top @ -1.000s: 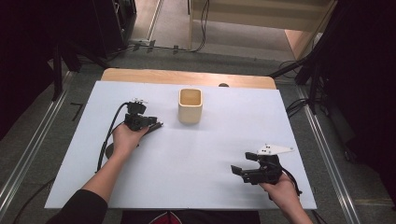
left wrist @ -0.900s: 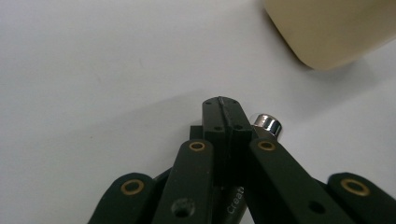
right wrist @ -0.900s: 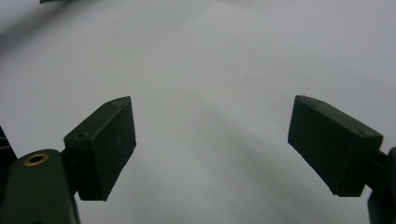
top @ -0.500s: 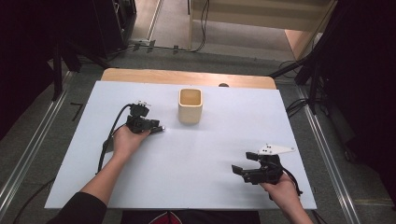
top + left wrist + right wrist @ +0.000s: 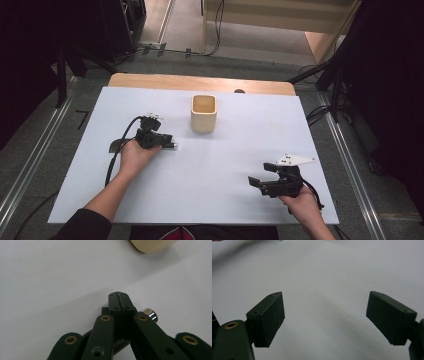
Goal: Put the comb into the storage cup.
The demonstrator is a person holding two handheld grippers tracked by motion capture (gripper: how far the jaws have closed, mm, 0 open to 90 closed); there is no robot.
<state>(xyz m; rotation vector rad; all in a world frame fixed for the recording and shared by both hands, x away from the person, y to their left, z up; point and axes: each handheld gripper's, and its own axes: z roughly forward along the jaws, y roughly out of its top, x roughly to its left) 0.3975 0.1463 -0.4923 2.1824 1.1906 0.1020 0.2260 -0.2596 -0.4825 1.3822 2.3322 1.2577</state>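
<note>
Your left hand-held gripper [image 5: 170,144] sits low over the white bench [image 5: 100,165], a little to the left of and nearer you than the cream square-mouthed cup [image 5: 203,114]. In the left gripper view its jaws are pressed together, and a small dark cylinder with a shiny metal end [image 5: 149,313] lies just beside and under the tips [image 5: 121,303]. In the high view that same bright end [image 5: 175,146] pokes out past the jaw tips toward the cup. Whether the piece is pinched or only lying against the jaws on the bench, I can't tell; the closed tips hide the contact.

Your right hand-held gripper [image 5: 261,182] rests near the front right corner of the bench, well apart from both cup and cylinder. Its jaws stand wide, with nothing but bare bench between them in the right gripper view [image 5: 325,312].

By my reading, you are at the pick-up of the small cylinder, with the cup as the likely place for it. The cup looks empty from above, so the drop is not yet made.

For the next move, check the grip before you lift: a piece this small and round will roll or slip out if it is caught only at the edge of the pads. If it holds, raise it clear of the bench, carry it right and away from you to the cup's mouth, and centre it over the opening before you open the jaws. Keep the cable [image 5: 117,150] clear of the cup.
</note>
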